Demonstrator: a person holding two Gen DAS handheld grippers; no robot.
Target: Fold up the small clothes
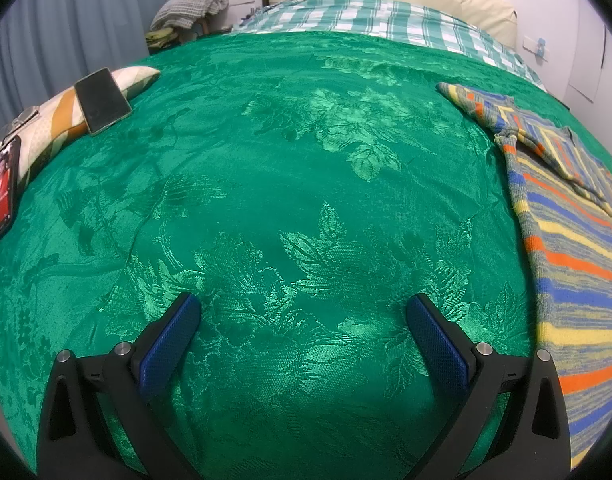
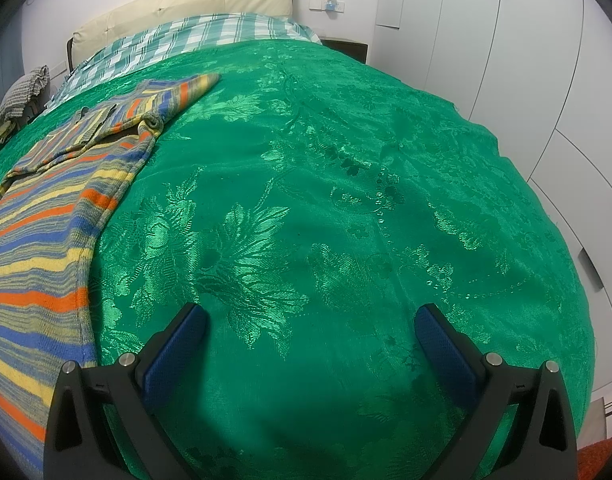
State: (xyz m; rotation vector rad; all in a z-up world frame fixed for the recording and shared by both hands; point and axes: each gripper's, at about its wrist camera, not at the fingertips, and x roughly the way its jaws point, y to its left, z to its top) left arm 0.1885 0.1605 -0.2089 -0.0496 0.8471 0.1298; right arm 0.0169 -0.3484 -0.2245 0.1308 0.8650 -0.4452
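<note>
Left wrist view: green bedspread (image 1: 290, 184), striped knit garment (image 1: 577, 248) flat between both tools. Left gripper (image 1: 304, 312) and right gripper (image 2: 310, 322) both wide, empty. Pinch sleeve (image 2: 186, 90) near its cuff, fold inward.

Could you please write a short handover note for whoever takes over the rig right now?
Left tongs: open, empty, over bare green bedspread.
Right tongs: open, empty, also over the bedspread.
Striped knit garment lies spread between the two tongs, one sleeve across the body.
Two phones sit at the far left edge.
Done: at most the sleeve.
Left: fold the body.
</note>
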